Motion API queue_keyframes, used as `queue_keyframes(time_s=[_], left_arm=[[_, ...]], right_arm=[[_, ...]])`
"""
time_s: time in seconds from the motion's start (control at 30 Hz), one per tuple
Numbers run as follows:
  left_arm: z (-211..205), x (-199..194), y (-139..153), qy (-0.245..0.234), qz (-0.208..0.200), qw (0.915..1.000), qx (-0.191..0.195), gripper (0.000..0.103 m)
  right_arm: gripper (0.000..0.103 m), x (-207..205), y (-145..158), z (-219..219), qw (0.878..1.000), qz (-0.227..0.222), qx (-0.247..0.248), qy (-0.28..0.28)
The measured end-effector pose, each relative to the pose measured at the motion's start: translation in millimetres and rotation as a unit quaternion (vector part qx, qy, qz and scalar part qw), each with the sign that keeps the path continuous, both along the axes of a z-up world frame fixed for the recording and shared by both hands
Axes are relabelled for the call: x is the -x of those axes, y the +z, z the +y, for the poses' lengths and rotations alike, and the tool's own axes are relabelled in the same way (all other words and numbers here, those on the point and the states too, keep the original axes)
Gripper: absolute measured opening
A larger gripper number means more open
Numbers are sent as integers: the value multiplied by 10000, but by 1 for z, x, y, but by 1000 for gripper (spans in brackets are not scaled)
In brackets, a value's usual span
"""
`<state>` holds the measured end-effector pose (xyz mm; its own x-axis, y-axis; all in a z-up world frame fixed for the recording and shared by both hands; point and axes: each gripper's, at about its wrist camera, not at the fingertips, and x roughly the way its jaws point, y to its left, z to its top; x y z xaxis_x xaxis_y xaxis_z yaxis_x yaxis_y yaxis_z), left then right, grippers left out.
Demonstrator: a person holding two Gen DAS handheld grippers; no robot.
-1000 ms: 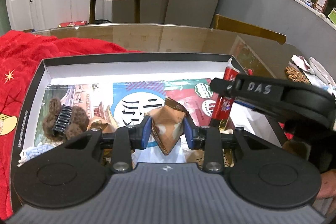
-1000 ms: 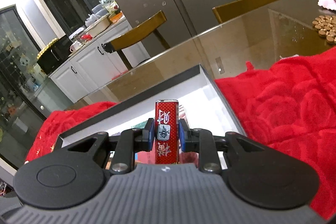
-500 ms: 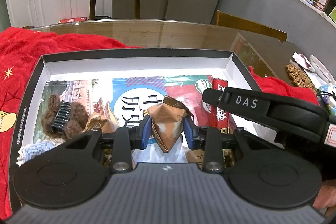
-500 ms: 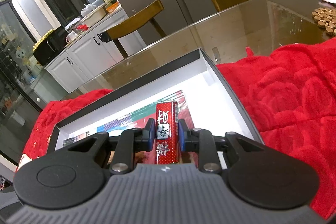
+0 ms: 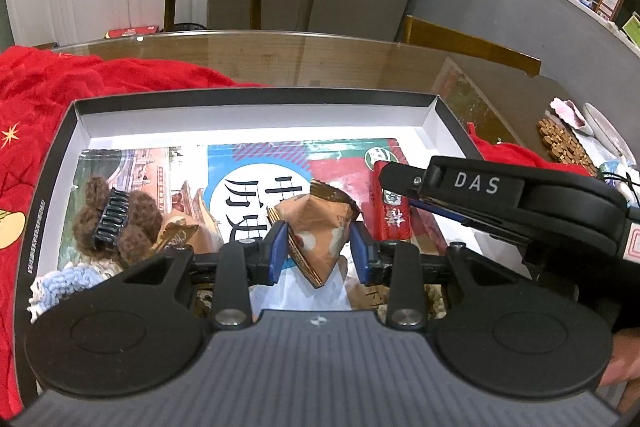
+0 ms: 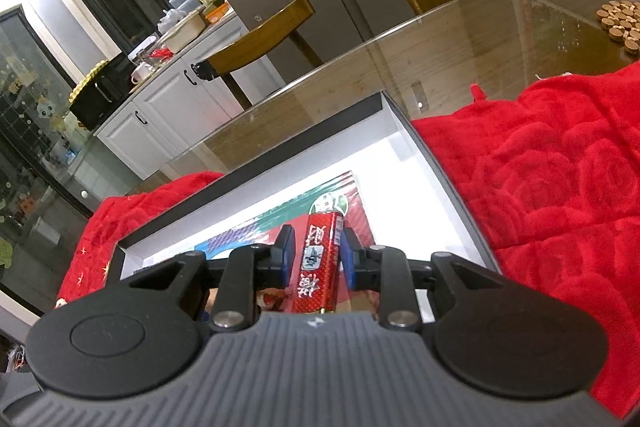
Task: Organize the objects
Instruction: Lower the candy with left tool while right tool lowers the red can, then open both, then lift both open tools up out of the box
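A black-rimmed box with a white inside lies on the red cloth. My left gripper is shut on a brown snack packet and holds it over the box's near middle. My right gripper has opened slightly around a red foil stick packet, which lies tilted between the pads, low in the box's right part; the stick also shows in the left wrist view. Printed packets line the box floor.
A brown fuzzy hair claw and a blue knitted piece lie in the box's left part. The red cloth surrounds the box on a glass table. Small brown pieces lie at the far right. Wooden chairs stand behind.
My right gripper lowered the red stick packet into the box and its jaws have parted, leaving the stick tilted. My left gripper stayed shut on the brown packet.
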<state>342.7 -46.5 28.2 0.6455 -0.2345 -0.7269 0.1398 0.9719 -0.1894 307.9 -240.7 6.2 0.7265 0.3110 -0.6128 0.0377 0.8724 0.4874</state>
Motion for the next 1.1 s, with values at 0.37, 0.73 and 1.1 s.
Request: queue_keyframes(time_s=[0.37,0.73,1.1], left_arm=[[5,3,15,-265,-68,9992,276,49],[11,21,53,-551,-508,9968,281,69],[40,68,121,-457,-1329,9885,554,78]], right_arm=[[68,8,22,0,9995,-279,94,75],[80,26,69,-9,9959,-855,42,306],[93,92,150,-12,9746,-2163,181,559]])
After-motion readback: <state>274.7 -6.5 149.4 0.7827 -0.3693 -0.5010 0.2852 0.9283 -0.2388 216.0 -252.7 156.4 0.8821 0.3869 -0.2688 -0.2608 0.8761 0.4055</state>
